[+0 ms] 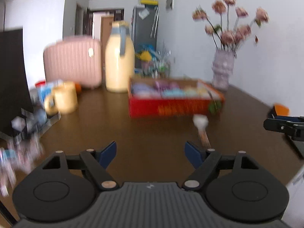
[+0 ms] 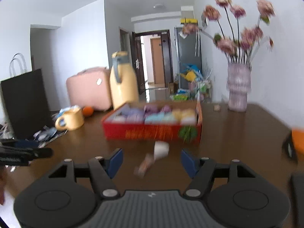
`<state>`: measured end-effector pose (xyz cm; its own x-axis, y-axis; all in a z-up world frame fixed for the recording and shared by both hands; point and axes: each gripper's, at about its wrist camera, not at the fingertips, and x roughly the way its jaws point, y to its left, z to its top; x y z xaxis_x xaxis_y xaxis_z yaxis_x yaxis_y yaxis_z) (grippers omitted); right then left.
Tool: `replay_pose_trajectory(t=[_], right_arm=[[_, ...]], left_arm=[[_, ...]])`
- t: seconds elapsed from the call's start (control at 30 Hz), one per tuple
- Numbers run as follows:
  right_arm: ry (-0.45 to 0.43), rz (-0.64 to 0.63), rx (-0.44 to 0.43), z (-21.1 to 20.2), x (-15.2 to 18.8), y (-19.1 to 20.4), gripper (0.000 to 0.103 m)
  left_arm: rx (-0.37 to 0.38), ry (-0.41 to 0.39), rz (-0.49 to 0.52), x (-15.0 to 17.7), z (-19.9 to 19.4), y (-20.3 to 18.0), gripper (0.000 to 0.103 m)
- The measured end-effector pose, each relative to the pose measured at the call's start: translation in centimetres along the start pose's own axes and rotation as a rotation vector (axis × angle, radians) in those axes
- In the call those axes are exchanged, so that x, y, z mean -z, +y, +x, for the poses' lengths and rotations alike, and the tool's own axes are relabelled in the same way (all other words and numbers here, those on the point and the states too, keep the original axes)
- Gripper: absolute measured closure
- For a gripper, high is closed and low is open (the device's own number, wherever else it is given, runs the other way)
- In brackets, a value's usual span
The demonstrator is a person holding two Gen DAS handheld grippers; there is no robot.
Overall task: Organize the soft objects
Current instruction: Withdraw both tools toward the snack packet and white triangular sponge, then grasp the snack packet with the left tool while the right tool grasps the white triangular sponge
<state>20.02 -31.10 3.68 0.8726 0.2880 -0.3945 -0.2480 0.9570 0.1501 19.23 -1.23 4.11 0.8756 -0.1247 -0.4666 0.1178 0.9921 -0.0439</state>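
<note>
Both grippers spread wide w/ nothing between fingers: left gripper (image 1: 150,154), right gripper (image 2: 151,161), both over the brown table (image 2: 237,133). Just ahead of the right one lies a white-and-tan soft item (image 2: 153,158), blurred, on the table in front of the red box (image 2: 152,131). The box holds rows of pastel soft bundles (image 2: 157,114); beyond it stand a yellow jug (image 2: 123,83) and a vase of flowers (image 2: 238,87).

Glossy dark wood table (image 2: 237,133), printed cardboard box (image 2: 152,133), ribbed pink suitcase (image 2: 89,93)

Black linkages, blue fingers (image 1: 108,153), silver pivot screws
</note>
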Motion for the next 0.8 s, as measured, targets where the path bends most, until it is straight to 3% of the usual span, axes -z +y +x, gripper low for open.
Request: replay_pose_trajectory(t=[0.13, 0.27, 0.37, 0.43, 0.57, 0.8], right_arm=[[0.022, 0.015, 0.006, -1.5, 4.1, 0.2, 0.036], [0.017, 0.003, 0.04, -1.2, 4.7, -0.3, 0.036], [0.001, 0.032, 0.049, -0.9, 4.6, -1.3, 0.036], [0.006, 0.048, 0.054, -0.3, 4.5, -2.3, 0.036], [0.027, 0.073, 0.09, 1.5, 3.8, -4.2, 0.036], [0.05, 0.068, 0.098, 5.5, 1.7, -6.4, 0.036]], left_arm=[[0.057, 0.096, -0.027, 3.5, 0.2, -2.0, 0.022], [0.071, 0.111, 0.029, 3.6, 1.6, -4.4, 0.022], [0.135, 0.125, 0.045, 3.5, 3.0, -6.1, 0.024], [0.156, 0.128, 0.056, 3.4, 3.9, -7.0, 0.036], [0.17, 0.136, 0.078, 2.0, 8.1, -9.1, 0.05], [0.204, 0.177, 0.126, -0.9, 16.7, -12.1, 0.056]])
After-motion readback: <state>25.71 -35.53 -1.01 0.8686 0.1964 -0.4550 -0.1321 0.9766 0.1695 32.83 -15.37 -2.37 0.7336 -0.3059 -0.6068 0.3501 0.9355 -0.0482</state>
